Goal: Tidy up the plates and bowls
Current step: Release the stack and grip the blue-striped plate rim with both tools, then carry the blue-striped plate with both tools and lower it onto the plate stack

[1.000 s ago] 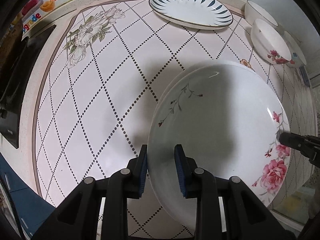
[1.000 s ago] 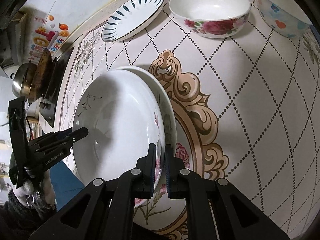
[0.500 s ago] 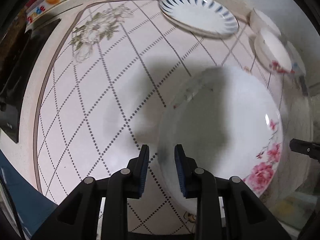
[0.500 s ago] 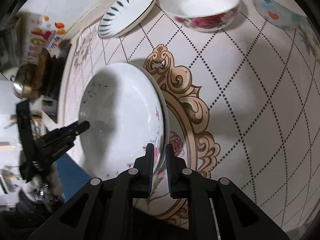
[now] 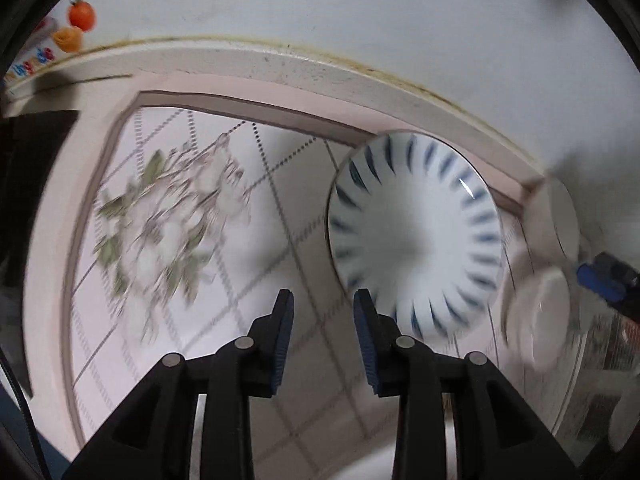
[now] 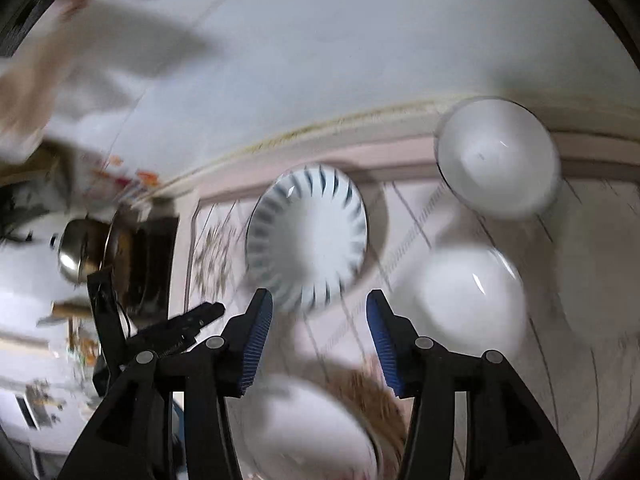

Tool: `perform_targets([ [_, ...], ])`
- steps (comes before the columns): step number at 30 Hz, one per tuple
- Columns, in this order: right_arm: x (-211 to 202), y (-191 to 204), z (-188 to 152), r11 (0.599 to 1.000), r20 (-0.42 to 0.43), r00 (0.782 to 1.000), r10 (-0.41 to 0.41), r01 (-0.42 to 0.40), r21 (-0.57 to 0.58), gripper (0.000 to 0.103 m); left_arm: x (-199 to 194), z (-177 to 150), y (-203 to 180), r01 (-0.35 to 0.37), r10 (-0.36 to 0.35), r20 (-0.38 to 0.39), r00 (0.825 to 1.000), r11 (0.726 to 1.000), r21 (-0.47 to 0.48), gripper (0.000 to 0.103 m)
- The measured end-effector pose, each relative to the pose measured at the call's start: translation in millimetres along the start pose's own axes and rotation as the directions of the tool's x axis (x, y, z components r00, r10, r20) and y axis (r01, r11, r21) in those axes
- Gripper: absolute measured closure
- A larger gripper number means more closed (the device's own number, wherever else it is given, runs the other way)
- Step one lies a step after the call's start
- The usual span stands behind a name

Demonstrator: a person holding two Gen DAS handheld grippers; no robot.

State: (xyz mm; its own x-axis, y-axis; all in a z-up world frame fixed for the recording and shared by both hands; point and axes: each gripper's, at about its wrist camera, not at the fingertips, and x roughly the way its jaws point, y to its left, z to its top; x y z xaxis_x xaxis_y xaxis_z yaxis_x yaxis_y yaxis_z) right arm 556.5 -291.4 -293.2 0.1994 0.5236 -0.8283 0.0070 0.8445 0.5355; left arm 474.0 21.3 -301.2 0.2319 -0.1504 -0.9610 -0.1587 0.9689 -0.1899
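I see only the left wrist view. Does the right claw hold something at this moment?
Observer: No. The right claw is opening its jaws, and nothing is between them.
Operator: Where is the white plate? My view misses it.
Observer: It lies low in the right wrist view, beneath that claw, blurred.
Operator: Is the bowl near the wall empty?
Observer: Yes, it shows a bare white inside.

blurred: tablecloth flowers point(image 5: 160, 216) | smeared: bowls point(image 6: 468, 300) | cut off: white plate point(image 6: 308, 432)
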Motion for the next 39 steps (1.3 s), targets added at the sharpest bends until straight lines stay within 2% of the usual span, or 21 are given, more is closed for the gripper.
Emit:
perform_targets([
  [5,61,0,45,0.997,-0.074,0.995,-0.073,0.074,0.014,0.053,32,23,2,0.019,-0.020,-0.046,0.999,1.000,-0.022,0.074],
  [9,95,-9,55,0.991,-0.118,0.984,-0.136,0.137,-0.005,0.066,48,30,3,0.040,-0.042,-0.071,0.997,0.999,-0.029,0.072],
  [12,115,-14,60,0.985,-0.146,0.974,-0.172,0.173,-0.010,0.077,50,33,-3,0.032,-0.033,-0.059,0.998,0.999,-0.015,0.075],
  [13,119,-18,62,0.985,-0.151,0.973,-0.174,0.175,-0.010,0.084,50,34,-5,0.027,-0.028,-0.057,0.998,1.000,-0.007,0.075],
  [15,127,-22,64,0.981,-0.153,0.969,-0.191,0.191,-0.018,0.089,50,35,-11,0.025,-0.024,-0.039,0.999,1.000,0.013,0.084],
  [16,127,-24,61,0.980,-0.151,0.969,-0.197,0.196,-0.025,0.092,50,35,-15,0.006,-0.005,-0.028,1.000,1.000,0.029,0.084],
  [24,133,-19,56,0.977,-0.128,0.969,-0.210,0.202,-0.074,0.094,45,27,-26,-0.054,0.053,0.007,0.999,0.997,0.057,0.085],
  [29,128,-14,53,0.975,-0.122,0.970,-0.210,0.199,-0.093,0.094,26,15,-28,-0.071,0.069,0.039,0.997,0.995,0.065,0.085],
  [30,125,-14,52,0.976,-0.117,0.972,-0.206,0.196,-0.094,0.094,22,13,-29,-0.066,0.063,0.041,0.997,0.995,0.071,0.092],
  [31,121,-13,51,0.977,-0.112,0.973,-0.202,0.191,-0.095,0.094,16,9,-29,-0.009,0.006,0.038,0.999,0.996,0.092,0.097],
  [32,117,-11,50,0.976,-0.107,0.973,-0.203,0.192,-0.101,0.094,10,6,-35,0.019,-0.022,0.030,0.999,0.995,0.098,0.097],
  [35,105,-3,45,0.983,-0.107,0.981,-0.162,0.151,-0.104,0.097,1,-2,-51,-0.012,0.003,0.060,0.998,0.988,0.152,0.097],
  [39,110,-1,39,0.970,-0.117,0.966,-0.229,0.216,-0.113,0.098,-5,4,-39,-0.018,0.007,0.087,0.996,0.992,0.126,0.095],
])
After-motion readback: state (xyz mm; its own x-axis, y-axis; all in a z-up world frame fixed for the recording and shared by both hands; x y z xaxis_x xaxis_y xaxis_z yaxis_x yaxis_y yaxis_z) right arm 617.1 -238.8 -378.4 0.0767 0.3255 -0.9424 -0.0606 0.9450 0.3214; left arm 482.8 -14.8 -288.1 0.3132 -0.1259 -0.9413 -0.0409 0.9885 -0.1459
